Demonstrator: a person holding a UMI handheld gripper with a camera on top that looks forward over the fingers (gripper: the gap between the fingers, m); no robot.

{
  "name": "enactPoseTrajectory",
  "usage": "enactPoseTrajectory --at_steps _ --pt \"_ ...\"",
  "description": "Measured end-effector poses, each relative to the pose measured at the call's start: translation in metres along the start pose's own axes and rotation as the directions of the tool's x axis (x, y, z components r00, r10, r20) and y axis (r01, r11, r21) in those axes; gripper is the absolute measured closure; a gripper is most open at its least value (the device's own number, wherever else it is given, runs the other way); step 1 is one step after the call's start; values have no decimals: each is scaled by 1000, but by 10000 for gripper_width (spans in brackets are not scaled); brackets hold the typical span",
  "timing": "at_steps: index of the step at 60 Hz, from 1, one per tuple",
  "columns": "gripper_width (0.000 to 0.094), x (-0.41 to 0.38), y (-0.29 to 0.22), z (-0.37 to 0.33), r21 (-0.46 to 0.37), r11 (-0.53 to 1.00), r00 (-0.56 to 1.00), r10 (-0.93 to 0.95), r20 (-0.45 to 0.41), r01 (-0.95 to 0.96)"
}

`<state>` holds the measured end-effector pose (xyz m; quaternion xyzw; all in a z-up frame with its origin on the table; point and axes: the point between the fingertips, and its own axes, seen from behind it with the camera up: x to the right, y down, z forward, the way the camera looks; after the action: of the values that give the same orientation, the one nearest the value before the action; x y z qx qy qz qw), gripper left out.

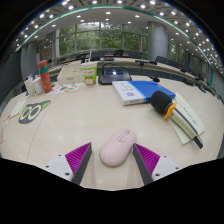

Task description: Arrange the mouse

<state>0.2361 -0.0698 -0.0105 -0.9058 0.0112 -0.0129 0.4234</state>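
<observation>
A pale pink computer mouse (117,148) lies on the cream table (70,120), between my two fingers. My gripper (112,160) is open: the magenta pads (78,156) stand on either side of the mouse's rear half with a small gap at each side. The mouse rests on the table on its own. Its front end points away from me, beyond the fingertips.
Ahead to the right lie a white box (129,92) on a blue folder (150,88) and a black brush with a yellow band (170,108) on papers. Bottles (44,78) and a green-marked sheet (33,110) are at the left. Chairs and desks stand beyond.
</observation>
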Motion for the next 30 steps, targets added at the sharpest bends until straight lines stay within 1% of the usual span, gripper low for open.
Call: enactPoseTrajectory --at_steps 4,6,10,16,22,26,30 --pt "108 -1 -8 9 4 1000 1000 8 4 -8" --pt "136 -2 -10 13 3 1000 1000 10 4 -10" --pt "238 -1 -14 18 1 1000 1000 8 -12 -7" --pt "425 1 -19 24 3 1000 999 3 -35 -3" --pt "474 -1 -22 27 -7 1000 999 -4 -36 3" --pt "518 -1 -21 26 -19 999 999 26 -43 -27" --pt "561 10 -21 24 -28 999 994 40 -100 -43"
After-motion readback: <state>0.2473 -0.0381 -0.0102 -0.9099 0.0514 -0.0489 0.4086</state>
